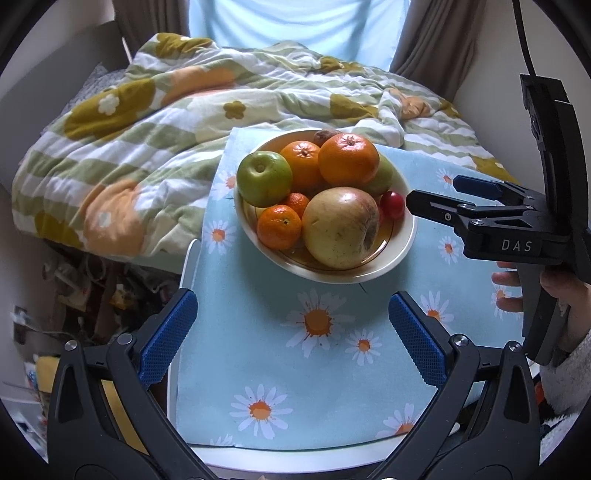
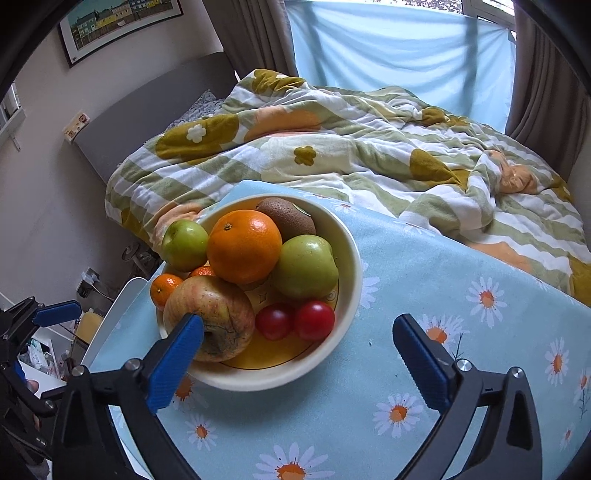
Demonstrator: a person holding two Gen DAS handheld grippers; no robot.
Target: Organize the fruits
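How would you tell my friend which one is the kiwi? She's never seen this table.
Find the white bowl on the daisy cloth beside the bed. The kiwi sits at the bowl's far edge, behind the big orange and a green apple. It is the only brown, fuzzy fruit; everything else is smooth and shiny.

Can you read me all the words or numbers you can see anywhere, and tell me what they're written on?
"DAS": white letters on the black body of the right tool, seen from the left wrist.
The small sticker on the wall by the bed: too blurred to read.
The framed picture: no readable words.
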